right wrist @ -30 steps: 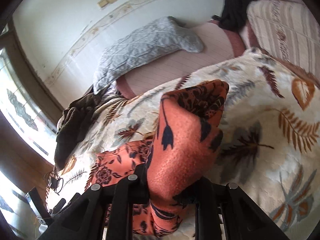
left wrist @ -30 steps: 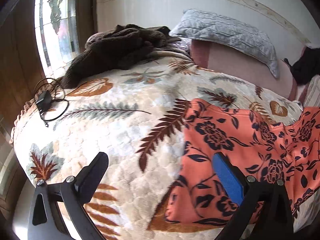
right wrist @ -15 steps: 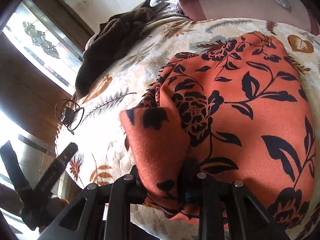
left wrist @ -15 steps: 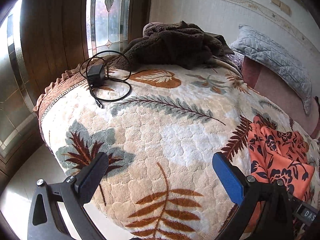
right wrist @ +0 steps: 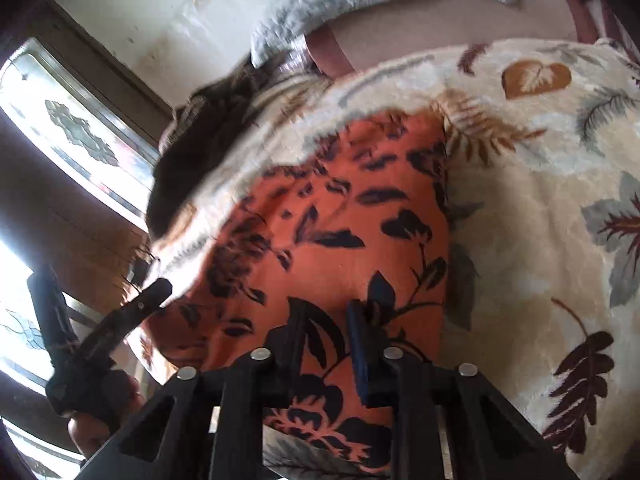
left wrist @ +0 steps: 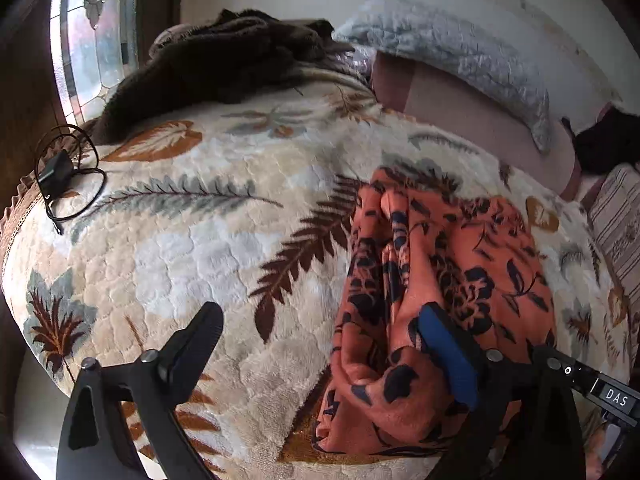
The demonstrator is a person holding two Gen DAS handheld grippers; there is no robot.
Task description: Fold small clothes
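Note:
An orange garment with black flowers lies folded on the leaf-patterned blanket. My left gripper is open at the near edge of the bed; its blue-padded right finger rests over the garment's near bunched end, its left finger over bare blanket. In the right wrist view the garment lies flat. My right gripper has its jaws narrowly apart above the garment's near edge, with cloth showing between them; I cannot tell whether it grips. The left gripper also shows in the right wrist view, at the left.
A dark brown fleece heap lies at the far end of the bed. A black charger with cable sits at the left edge. A grey pillow leans on the wall. A window is at the left. A dark cloth lies at the far right.
The right gripper has laid the lifted fold down; the garment now lies flat and its jaws have parted slightly. The left gripper swung away to the left, then came back over the garment.

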